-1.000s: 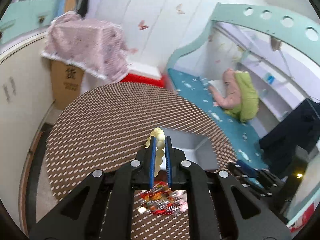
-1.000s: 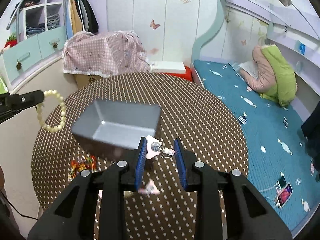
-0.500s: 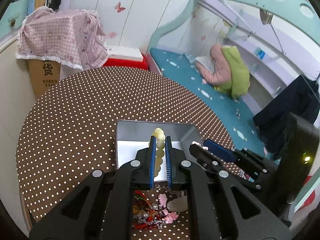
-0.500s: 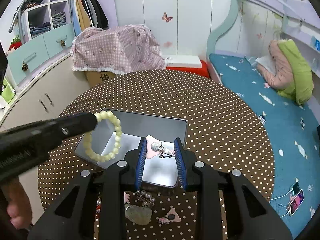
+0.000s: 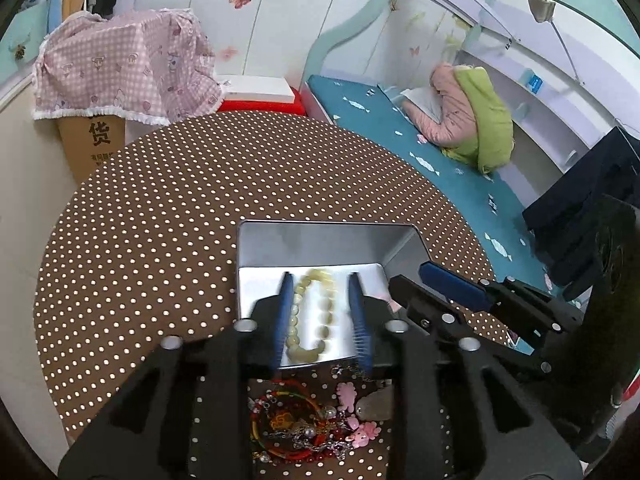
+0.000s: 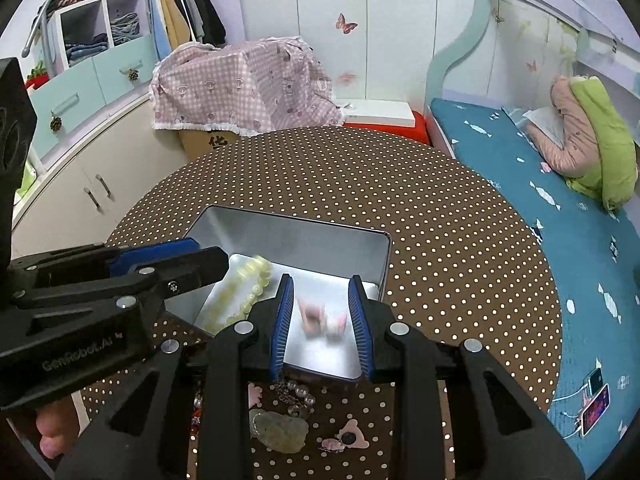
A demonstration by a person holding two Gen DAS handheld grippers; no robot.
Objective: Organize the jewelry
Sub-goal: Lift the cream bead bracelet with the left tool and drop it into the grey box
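Bead bracelet (image 5: 310, 316) in tin (image 5: 320, 236), both tongs released, left tongs (image 6: 208, 258) marked "GenRobot.AI"

A child's bedroom: teal bed (image 6: 560, 184), butterfly wall stickers (image 6: 346, 23), open wardrobe (image 6: 180, 12).

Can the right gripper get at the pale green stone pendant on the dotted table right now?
Probably yes: the right gripper is open and the pale green stone pendant lies uncovered just below it, outside the metal tin.

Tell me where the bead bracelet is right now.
The bead bracelet lies inside the metal tin on its left half, seen between the open left gripper fingers, with the pink charm to its right.
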